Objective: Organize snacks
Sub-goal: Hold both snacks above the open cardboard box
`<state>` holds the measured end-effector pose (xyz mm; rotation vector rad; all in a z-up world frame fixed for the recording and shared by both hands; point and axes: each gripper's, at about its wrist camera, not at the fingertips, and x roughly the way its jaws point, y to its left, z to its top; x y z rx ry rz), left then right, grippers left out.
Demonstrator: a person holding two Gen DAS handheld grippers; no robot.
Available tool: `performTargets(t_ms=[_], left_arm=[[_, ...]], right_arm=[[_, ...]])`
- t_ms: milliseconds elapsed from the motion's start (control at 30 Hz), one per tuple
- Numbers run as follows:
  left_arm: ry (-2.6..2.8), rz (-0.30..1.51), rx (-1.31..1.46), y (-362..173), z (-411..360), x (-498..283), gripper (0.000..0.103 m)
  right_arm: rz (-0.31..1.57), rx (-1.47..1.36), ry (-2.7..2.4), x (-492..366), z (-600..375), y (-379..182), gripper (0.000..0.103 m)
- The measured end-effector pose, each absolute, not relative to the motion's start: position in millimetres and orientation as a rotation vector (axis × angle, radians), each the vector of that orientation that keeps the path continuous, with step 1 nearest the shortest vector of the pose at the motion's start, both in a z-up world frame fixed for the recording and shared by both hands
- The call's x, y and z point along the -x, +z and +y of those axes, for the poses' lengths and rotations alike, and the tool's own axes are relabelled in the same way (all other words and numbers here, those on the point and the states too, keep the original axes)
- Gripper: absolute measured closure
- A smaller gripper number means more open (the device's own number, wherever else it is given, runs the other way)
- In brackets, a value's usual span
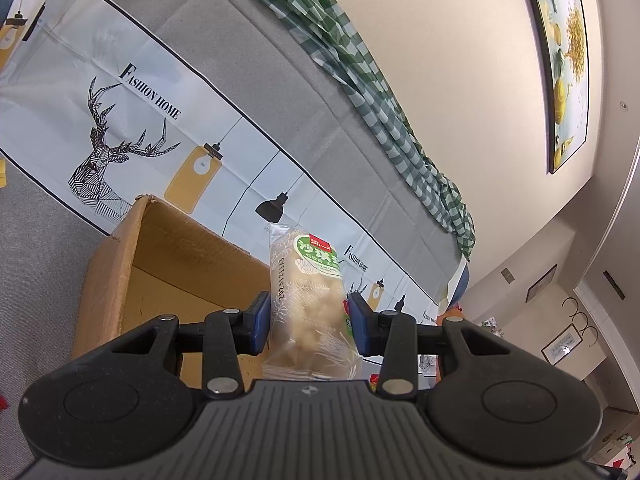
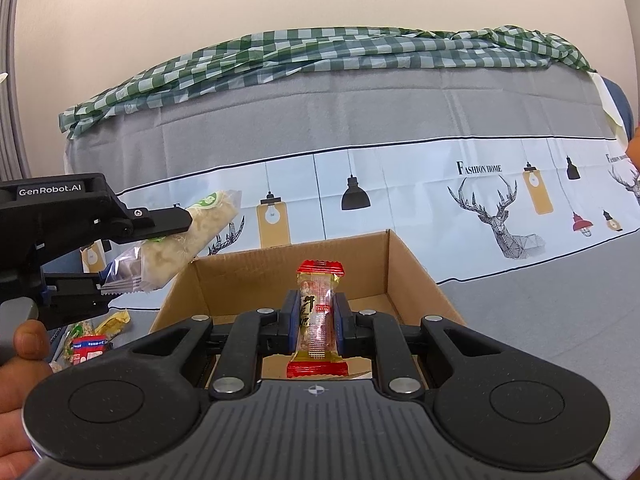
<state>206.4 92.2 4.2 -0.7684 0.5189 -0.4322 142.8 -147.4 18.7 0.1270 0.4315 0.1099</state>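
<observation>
My left gripper (image 1: 308,318) is shut on a clear-wrapped pale snack with a green label (image 1: 310,300), held in the air to the right of an open cardboard box (image 1: 120,264). That gripper (image 2: 132,248) and its snack (image 2: 184,236) also show in the right wrist view, left of the box. My right gripper (image 2: 316,320) is shut on a small red-ended candy bar (image 2: 318,316), held upright above the open box (image 2: 416,272), whose bare floor shows.
The box sits on a grey sofa seat (image 2: 540,300) covered by a printed deer-and-lamp cloth (image 2: 400,192). A green checked cloth (image 2: 320,52) lies on the sofa back. Several loose snack packets (image 2: 90,336) lie left of the box.
</observation>
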Motion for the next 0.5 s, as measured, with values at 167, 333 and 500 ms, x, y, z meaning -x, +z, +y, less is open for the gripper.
performTargets(t_ms=[167,333,500], left_arm=[[-0.432,0.52,0.766,4.3,91.9,-207.3,0.058],[-0.432,0.52,0.767,4.3,91.7,-207.4,0.058],[-0.434,0.521,0.766,4.2,91.1,-208.4,0.058]], right_arm=[[0.431,-0.128,0.11,-143.2,-147.5,18.7,0.085],[0.431,-0.128,0.11,-143.1,-147.7,18.9,0.085],[0.432,-0.129,0.111,-143.0,-147.8,18.8,0.085]])
